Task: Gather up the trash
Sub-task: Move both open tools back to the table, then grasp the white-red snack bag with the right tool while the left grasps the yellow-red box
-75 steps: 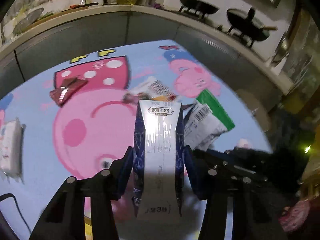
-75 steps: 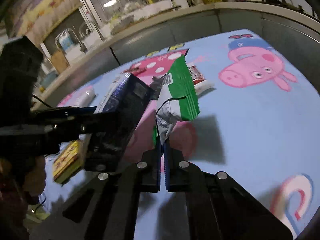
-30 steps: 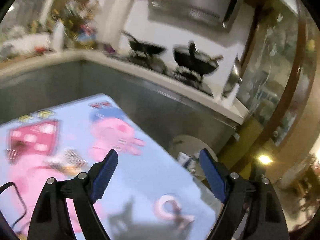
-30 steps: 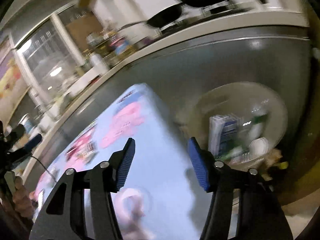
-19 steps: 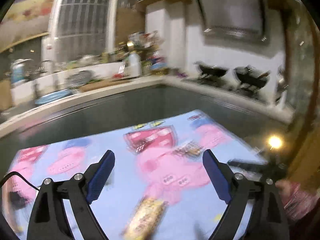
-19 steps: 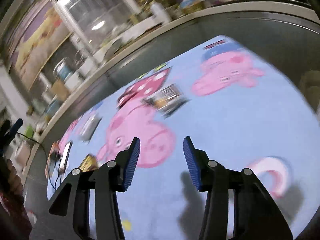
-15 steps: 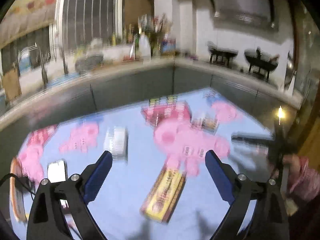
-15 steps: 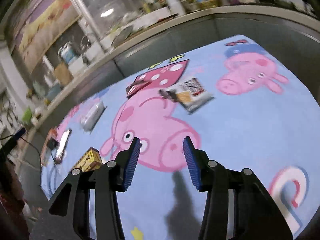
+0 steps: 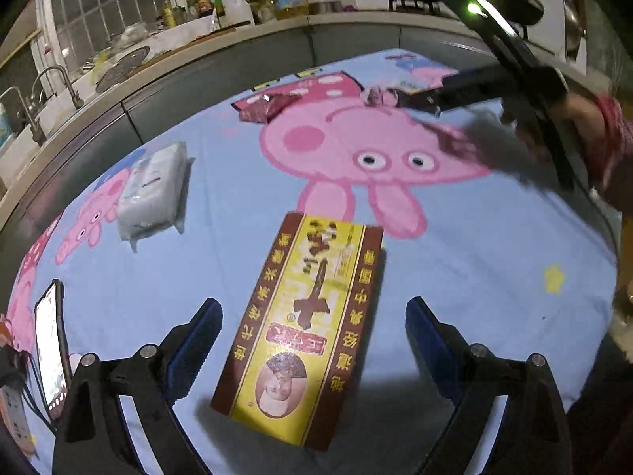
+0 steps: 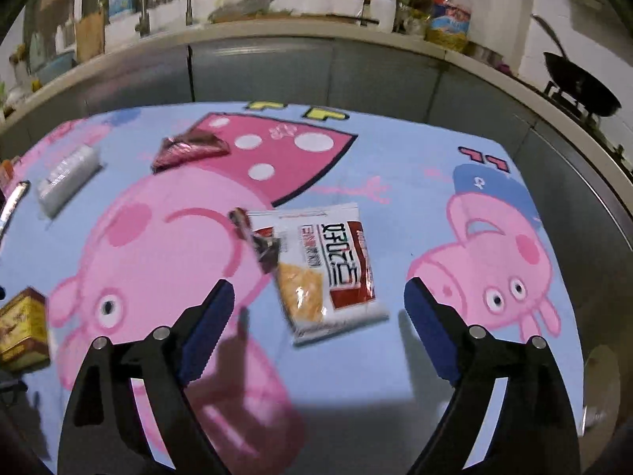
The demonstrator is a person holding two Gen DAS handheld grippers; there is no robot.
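A yellow and brown box [image 9: 304, 332] lies flat on the blue cartoon tablecloth [image 9: 474, 261]. My left gripper [image 9: 312, 312] hangs over it, open wide, a finger on each side and neither pad touching. A white and red snack packet [image 10: 332, 273] lies beside a small dark wrapper [image 10: 261, 245]. My right gripper [image 10: 320, 297] is above them with its jaws opening; the packet lies ahead between the fingers, untouched. The left wrist view shows the right gripper [image 9: 474, 91] at the far right, held by a hand [image 9: 585, 126].
A red foil wrapper [image 10: 190, 148] and a white tissue pack [image 10: 67, 178] lie at the far left of the table. A phone [image 9: 49, 340] rests by the left edge. A grey counter [image 10: 316, 67] with bottles and woks curves behind. A pale round container [image 10: 601, 364] stands off the table's right edge.
The left gripper's blue carton and the right gripper's green packet are gone. Both grippers swung from the pale container on the floor back over the table. The right jaws now stand wider.
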